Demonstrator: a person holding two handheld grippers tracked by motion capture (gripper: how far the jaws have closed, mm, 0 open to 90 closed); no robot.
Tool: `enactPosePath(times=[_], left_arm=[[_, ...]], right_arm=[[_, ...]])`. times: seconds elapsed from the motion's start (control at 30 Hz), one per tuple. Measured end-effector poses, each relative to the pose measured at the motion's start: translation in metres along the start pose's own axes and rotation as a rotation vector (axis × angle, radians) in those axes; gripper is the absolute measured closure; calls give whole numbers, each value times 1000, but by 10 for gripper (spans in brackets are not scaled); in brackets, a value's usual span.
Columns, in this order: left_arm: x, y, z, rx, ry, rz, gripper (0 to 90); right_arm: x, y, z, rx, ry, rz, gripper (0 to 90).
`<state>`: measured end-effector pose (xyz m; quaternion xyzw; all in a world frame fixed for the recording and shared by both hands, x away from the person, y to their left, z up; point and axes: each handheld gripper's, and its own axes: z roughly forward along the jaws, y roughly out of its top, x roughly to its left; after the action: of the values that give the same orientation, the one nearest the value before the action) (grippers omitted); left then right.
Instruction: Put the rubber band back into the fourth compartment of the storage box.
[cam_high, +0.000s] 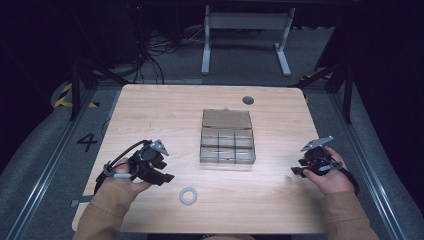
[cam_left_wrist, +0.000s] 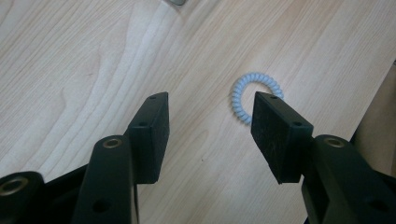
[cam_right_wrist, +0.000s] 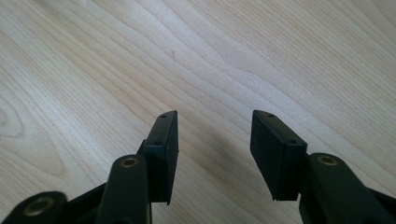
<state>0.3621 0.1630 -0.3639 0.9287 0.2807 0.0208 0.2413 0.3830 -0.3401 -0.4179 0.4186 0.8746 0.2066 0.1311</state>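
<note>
The work looks only begun: the spiral hair tie (cam_left_wrist: 255, 95) lies untouched on the table (cam_high: 150, 107) just ahead of the left tool (cam_left_wrist: 210, 109), jaws apart and empty, while the right tool (cam_right_wrist: 215, 126) waits open, well apart from the compartment box (cam_high: 227, 137).

High view: table (cam_high: 150, 115) lit evenly from above, surroundings near black, image soft and low-res. Gripper views are bright with no glare; wood grain sharp, near jaw bases slightly blurred, faint shadows under jaws.
</note>
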Motion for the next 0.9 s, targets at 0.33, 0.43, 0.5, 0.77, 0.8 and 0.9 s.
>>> enactPosePath(times=[0.33, 0.43, 0.5, 0.77, 0.8, 0.9], left_arm=[[-9, 8, 14, 9, -19, 0, 517], [-11, 9, 17, 12, -23, 8, 544], [-13, 11, 20, 18, -26, 10, 555], [-17, 14, 36, 57, -32, 22, 561], [-18, 15, 39, 64, -35, 28, 565], [-21, 17, 44, 76, -38, 29, 585]], right_arm=[[2, 1, 1, -5, 12, -3, 525], [2, 1, 1, -6, 13, -6, 523], [2, 1, 1, -7, 13, -6, 522], [3, 2, 2, -10, 20, -9, 517], [3, 2, 2, -10, 20, -9, 517], [3, 2, 2, -9, 23, -9, 517]])
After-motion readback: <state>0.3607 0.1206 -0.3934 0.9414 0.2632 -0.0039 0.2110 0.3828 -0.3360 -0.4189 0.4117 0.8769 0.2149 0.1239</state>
